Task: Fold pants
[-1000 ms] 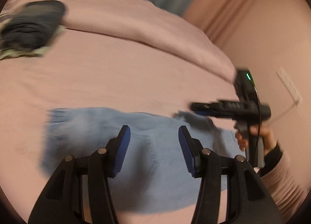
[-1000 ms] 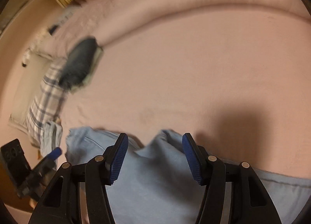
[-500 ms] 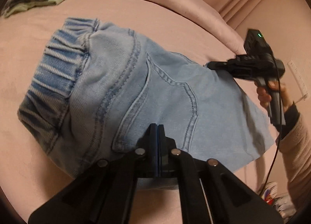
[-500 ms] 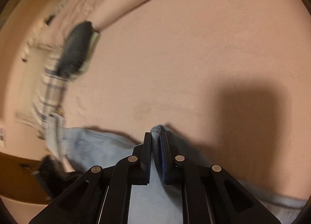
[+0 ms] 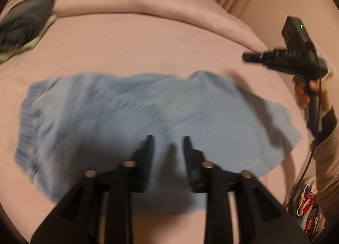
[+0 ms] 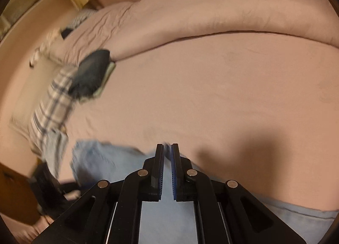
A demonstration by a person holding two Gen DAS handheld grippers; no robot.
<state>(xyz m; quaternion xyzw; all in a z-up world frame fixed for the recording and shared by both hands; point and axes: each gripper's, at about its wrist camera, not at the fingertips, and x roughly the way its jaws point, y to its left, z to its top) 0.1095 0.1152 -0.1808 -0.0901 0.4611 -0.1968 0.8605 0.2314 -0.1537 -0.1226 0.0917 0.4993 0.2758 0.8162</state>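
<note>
Light-blue pants [image 5: 131,121] on pink bed [image 5: 148,42], dark folded clothes [image 5: 23,23] beside

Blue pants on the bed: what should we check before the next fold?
1. Light blue denim pants lie on the pink bed sheet: ok.
2. Pants smooth and flat: cannot tell, the picture is blurred.
3. Left tool has just been opening; its jaws stand apart above the pants, pinching nothing: ok.
4. Right tool shut; whether it holds cloth: cannot tell.
5. Dark folded clothes pile lies clear of the pants: ok.
</note>
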